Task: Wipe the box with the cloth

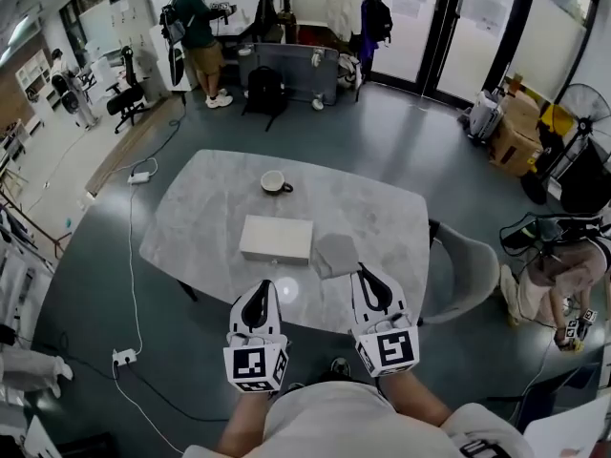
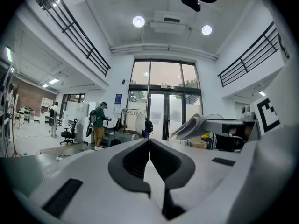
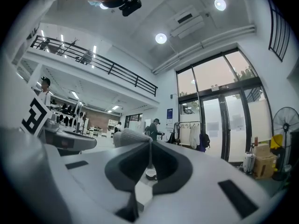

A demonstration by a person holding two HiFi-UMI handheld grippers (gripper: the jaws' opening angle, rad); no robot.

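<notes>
My right gripper (image 1: 361, 271) is pinched shut on the near edge of the cloth (image 1: 334, 253), and the cloth is just right of the box (image 1: 277, 238). The left gripper (image 1: 260, 287) is closed too, nothing in it, hovering near the box's front edge. The box lies mid-table (image 1: 205, 213), with a cup (image 1: 274, 181) behind it.

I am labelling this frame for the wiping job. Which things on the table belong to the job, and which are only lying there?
Belong to the job:
the box
the cloth, pinched by the right gripper

Only lying there:
the cup, on the table beyond the box
</notes>
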